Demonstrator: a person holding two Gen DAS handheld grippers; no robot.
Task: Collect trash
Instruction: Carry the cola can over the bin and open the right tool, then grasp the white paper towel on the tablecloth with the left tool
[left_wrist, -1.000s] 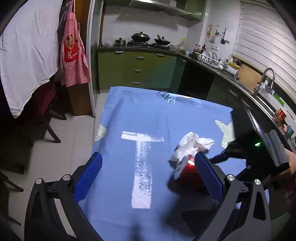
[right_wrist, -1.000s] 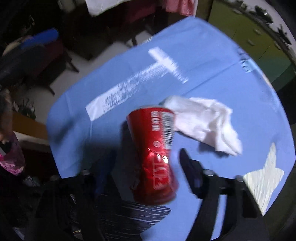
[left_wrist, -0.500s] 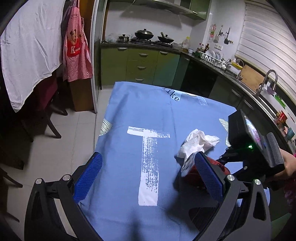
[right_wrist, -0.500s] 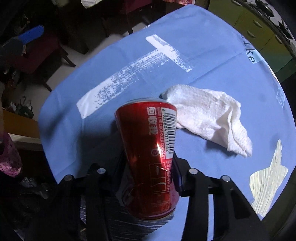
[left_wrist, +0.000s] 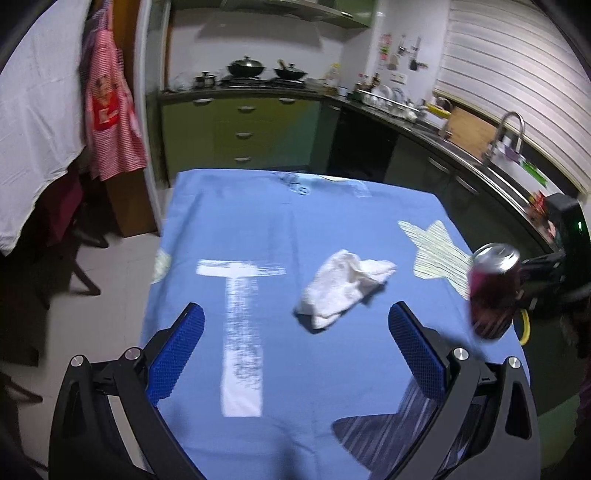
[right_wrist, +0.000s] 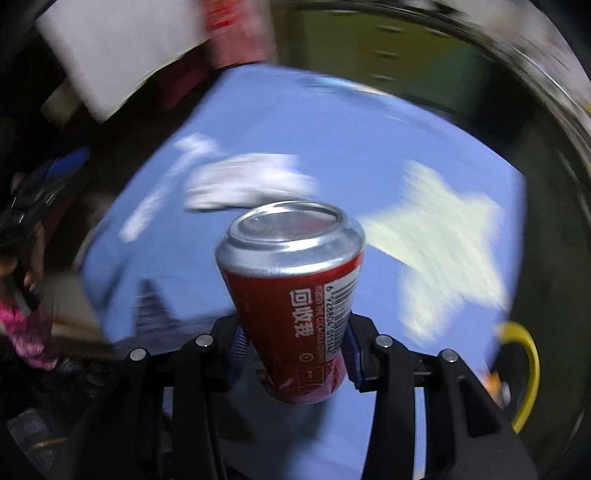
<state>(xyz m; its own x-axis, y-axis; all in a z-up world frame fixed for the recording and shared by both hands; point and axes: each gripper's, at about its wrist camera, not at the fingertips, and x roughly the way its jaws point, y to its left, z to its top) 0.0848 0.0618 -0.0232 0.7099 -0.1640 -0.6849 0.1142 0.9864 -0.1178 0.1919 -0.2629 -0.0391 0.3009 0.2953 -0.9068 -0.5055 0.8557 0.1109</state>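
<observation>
Right wrist view shows the right gripper (right_wrist: 293, 354) clamped on a red soda can (right_wrist: 291, 295), its blue pads pressed against the lower body while the silver top points away from the camera. The can is lifted clear of the blue tablecloth (right_wrist: 332, 140), and heavy blur across the background suggests a fast carry. In the left wrist view the can (left_wrist: 493, 290) hangs in the air at the right edge of the table, just above the cloth's star print (left_wrist: 436, 251). The left gripper (left_wrist: 295, 343) hovers over the near edge with its jaws wide apart and nothing between them. A crumpled white tissue (left_wrist: 343, 288) lies on the cloth near the middle, slightly toward the right edge, just ahead of the left gripper's right pad. To do the carry well, hold the clamp pressure constant: the thin can wall may dent or slip if squeezed harder or swung abruptly. Keep the can roughly level, since residual liquid could spill. A yellow curved rim (right_wrist: 528, 369) shows beyond the right edge; whether it belongs to a bin cannot be told. The tissue appears to be the next item to collect.
</observation>
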